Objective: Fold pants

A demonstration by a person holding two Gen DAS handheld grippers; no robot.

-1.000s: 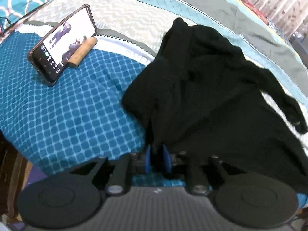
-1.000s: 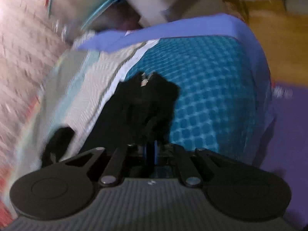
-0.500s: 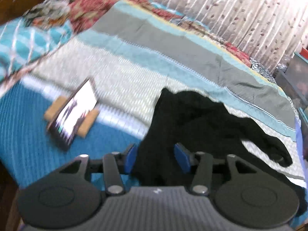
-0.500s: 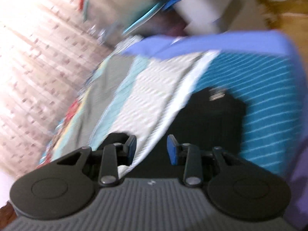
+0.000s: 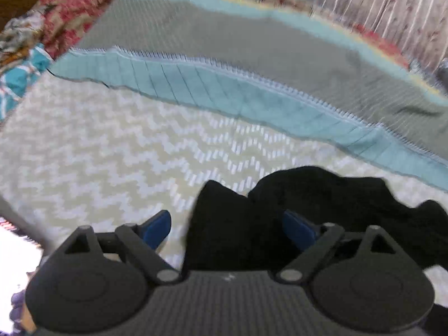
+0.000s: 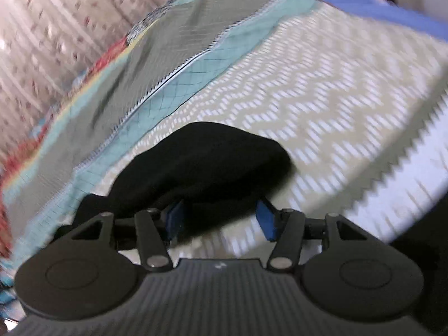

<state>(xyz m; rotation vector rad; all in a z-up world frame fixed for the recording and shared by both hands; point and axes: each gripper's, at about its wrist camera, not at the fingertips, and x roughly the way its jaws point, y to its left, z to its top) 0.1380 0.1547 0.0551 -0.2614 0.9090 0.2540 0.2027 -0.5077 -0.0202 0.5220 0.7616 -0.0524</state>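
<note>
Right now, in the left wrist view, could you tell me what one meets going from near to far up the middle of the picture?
Black pants → cream zigzag band of the bedspread → teal band → grey band → patterned curtain.

Each gripper, the left gripper (image 5: 226, 228) and the right gripper (image 6: 221, 217), has a ribbed dark-grey body, two round black discs, black linkage arms with silver pivot screws, and blue-padded fingers (image 5: 156, 228).
</note>
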